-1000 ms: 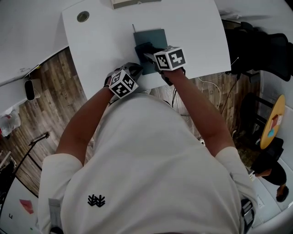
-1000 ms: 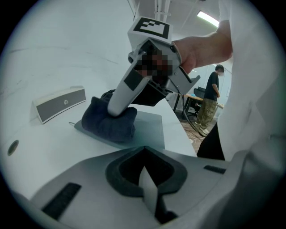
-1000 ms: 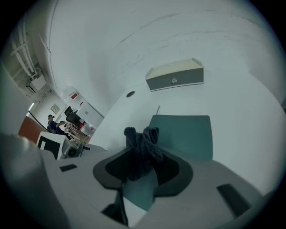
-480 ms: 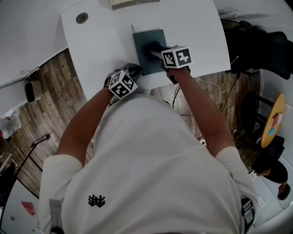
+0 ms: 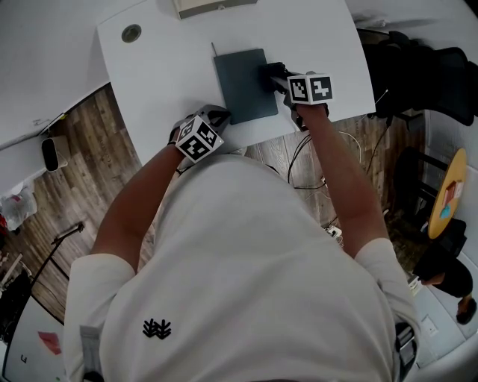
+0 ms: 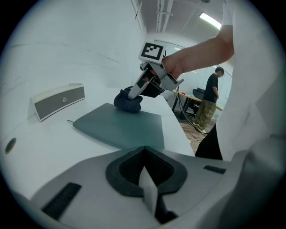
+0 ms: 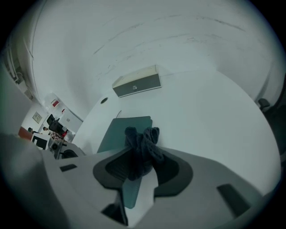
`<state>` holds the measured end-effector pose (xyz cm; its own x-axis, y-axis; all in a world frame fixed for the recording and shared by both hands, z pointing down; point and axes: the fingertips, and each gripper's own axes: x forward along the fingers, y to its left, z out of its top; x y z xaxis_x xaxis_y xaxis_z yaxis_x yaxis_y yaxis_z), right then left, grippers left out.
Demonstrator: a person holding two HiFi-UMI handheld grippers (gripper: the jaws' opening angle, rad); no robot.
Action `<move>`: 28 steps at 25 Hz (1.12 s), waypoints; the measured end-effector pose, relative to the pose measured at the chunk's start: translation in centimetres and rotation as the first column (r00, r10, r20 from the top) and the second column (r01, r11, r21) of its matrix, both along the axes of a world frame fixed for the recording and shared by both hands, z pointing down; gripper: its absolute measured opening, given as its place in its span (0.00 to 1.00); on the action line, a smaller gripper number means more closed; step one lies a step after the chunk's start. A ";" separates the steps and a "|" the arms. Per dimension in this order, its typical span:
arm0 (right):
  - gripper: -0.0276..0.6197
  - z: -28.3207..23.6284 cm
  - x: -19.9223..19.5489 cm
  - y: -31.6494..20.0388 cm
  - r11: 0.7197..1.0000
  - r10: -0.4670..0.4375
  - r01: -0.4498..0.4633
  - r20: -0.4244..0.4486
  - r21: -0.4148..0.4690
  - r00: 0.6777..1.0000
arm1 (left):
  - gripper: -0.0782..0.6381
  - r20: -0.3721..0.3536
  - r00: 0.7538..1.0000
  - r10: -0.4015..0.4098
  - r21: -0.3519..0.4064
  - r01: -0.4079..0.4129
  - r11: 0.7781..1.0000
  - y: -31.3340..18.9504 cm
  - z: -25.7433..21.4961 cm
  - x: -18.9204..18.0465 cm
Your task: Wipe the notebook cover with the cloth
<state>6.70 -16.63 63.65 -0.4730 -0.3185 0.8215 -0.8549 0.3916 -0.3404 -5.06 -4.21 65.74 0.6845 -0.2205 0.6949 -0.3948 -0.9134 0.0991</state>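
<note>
A dark teal notebook (image 5: 243, 86) lies flat on the white table (image 5: 164, 67). My right gripper (image 5: 276, 75) is shut on a bunched dark blue cloth (image 5: 269, 71), which rests at the notebook's right edge. In the right gripper view the cloth (image 7: 142, 145) hangs between the jaws with the notebook (image 7: 117, 130) just beyond. The left gripper view shows the cloth (image 6: 127, 102) pressed on the far corner of the notebook (image 6: 120, 127). My left gripper (image 5: 214, 115) sits shut and empty at the table's front edge, near the notebook's near left corner.
A beige box with a grey front (image 5: 203, 6) stands at the table's back edge. A round cable hole (image 5: 131, 33) is at the table's left. A black chair (image 5: 426, 74) and floor cables (image 5: 299, 160) lie to the right. A person (image 6: 209, 102) stands far off.
My right gripper has dragged the cloth rightward across the notebook cover, from its left part to its right edge. The left gripper has stayed in place.
</note>
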 end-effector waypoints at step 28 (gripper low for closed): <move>0.25 -1.2 -12.7 0.2 0.984 -0.180 0.180 0.096 -0.001 0.979 | 0.12 -0.003 1.000 0.000 -0.029 0.000 1.000 -0.1 0.1 0.2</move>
<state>-6.03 -16.44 62.46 -0.5981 -0.2137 0.7724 -0.7342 0.5326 -0.4211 -4.82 -4.36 65.83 0.6868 -0.1999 0.6988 -0.3942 -0.9102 0.1271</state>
